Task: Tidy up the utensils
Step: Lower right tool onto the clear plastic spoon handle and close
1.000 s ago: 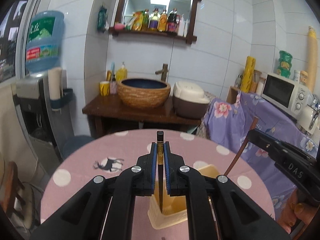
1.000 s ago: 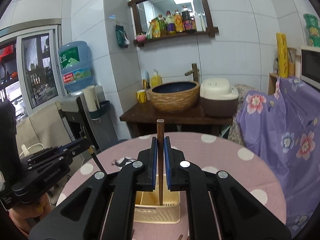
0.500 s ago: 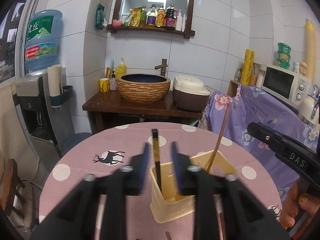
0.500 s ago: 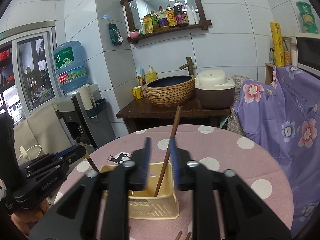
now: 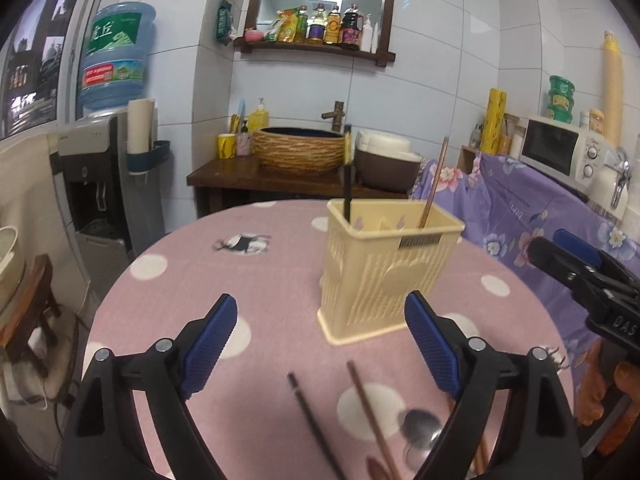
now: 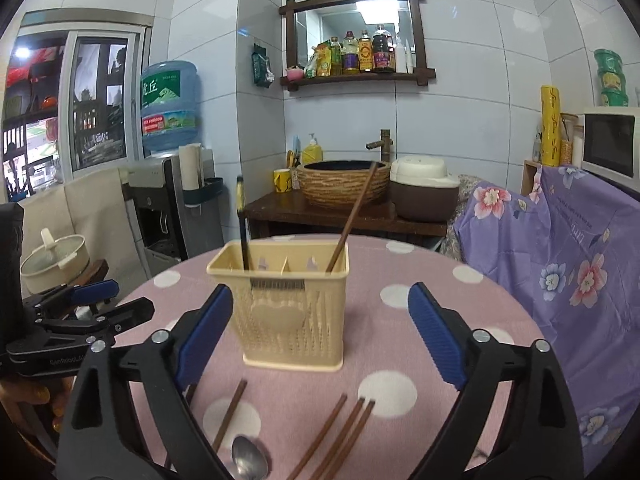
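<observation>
The left claw (image 5: 320,344) is opening, its blue pads (image 5: 210,334) wide apart, and nothing is between them. The right claw (image 6: 320,336) is opening too, also with nothing between its pads (image 6: 434,338). Both hang over the near side of the cream utensil holder (image 6: 296,316), which stands upright on the round surface with a pink dotted cloth (image 6: 432,280). In the holder's left compartment stands a black chopstick (image 6: 243,236), almost upright. In its right compartment a brown chopstick (image 6: 354,220) leans to the right. In front of the holder, on the cloth, lie several loose brown chopsticks (image 6: 340,436) and a metal spoon (image 6: 248,458). The dark chopstick (image 5: 312,416) lies near them.
</observation>
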`<state>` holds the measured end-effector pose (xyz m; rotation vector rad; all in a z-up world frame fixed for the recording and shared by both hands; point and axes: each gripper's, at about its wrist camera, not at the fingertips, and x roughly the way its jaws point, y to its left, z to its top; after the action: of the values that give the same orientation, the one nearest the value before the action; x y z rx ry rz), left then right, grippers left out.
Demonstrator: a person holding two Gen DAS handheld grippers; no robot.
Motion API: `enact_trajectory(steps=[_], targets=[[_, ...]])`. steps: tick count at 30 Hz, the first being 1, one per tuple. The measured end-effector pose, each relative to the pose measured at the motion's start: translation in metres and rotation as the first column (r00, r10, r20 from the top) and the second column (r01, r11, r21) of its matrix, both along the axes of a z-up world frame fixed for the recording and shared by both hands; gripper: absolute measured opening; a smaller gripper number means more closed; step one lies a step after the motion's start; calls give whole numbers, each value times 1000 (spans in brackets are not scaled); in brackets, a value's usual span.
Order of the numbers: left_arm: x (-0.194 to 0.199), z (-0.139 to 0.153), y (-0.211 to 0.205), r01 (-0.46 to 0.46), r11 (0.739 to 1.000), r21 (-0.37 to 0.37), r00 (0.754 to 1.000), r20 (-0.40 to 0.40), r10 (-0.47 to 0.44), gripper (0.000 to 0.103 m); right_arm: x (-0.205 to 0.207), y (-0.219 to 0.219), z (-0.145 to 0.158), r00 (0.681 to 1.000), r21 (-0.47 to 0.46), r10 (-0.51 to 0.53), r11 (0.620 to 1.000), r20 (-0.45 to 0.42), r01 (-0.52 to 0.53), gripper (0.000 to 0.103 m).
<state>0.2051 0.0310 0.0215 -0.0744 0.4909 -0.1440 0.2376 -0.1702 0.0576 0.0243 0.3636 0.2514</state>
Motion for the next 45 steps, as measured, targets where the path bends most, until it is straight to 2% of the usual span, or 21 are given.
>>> enact_trajectory(steps=[6,12,16,20,22,26,29,32,34,37,41,45], targets=[[-17,-27,16,-63,998,13,996,-68,63,87,-17,-5,-35,997,-9,-26,1000,-77,26,97],[-26,-57,32,-101,995,26,981,-166,104,87,-31,-9,-66,988,-8,-28,1000,-152,27,97],[-32,-71,34,-99,994,41,972,-210,105,77,-32,-7,-83,978,-10,-11,1000,-208,9,96],[-36,-79,33,-90,995,34,967,-236,95,61,-35,10,-91,969,-46,59,996,-242,-72,86],[-38,-82,32,-81,996,23,966,-244,84,56,-40,19,-94,964,-58,86,993,-253,-104,81],[-41,-85,29,-75,997,27,965,-250,79,49,-48,32,-104,938,-19,150,986,-313,-164,73],[-41,-88,31,-78,997,21,962,-263,80,41,-53,41,-116,912,4,183,981,-366,-194,61],[-44,-89,30,-70,997,20,961,-268,73,33,-56,43,-122,915,-24,159,983,-371,-181,55],[-46,-90,27,-59,998,23,961,-269,63,30,-55,40,-123,916,-34,140,986,-376,-165,50],[-49,-92,23,-45,999,25,961,-273,50,25,-53,36,-124,905,5,153,986,-397,-165,41],[-49,-94,23,-48,999,20,959,-280,52,24,-55,42,-125,868,82,213,977,-449,-197,40],[-49,-91,23,-54,998,23,961,-271,58,24,-55,50,-134,836,107,199,980,-511,-168,40]])
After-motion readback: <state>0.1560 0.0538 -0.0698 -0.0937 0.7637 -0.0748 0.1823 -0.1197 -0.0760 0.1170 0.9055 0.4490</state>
